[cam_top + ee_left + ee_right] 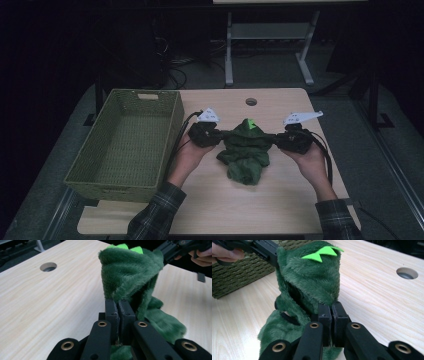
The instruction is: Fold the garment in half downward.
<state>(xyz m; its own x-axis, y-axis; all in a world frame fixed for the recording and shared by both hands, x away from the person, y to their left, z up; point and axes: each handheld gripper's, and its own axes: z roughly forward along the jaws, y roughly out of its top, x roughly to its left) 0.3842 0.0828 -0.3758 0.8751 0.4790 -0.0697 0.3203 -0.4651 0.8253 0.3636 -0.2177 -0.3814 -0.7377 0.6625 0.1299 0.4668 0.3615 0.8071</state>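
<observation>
Each hand-held gripper, left [218,134] and right [274,138], pinches only an edge of the plush [246,152], lifted partly off the desk [280,205]; the fur could slip free, dropping beside the basket [172,130].

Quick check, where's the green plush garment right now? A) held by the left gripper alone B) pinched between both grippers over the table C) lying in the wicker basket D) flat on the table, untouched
B: the left gripper and right gripper each clamp a side of the green plush garment, which hangs between them over the table, beside the wicker basket.
</observation>
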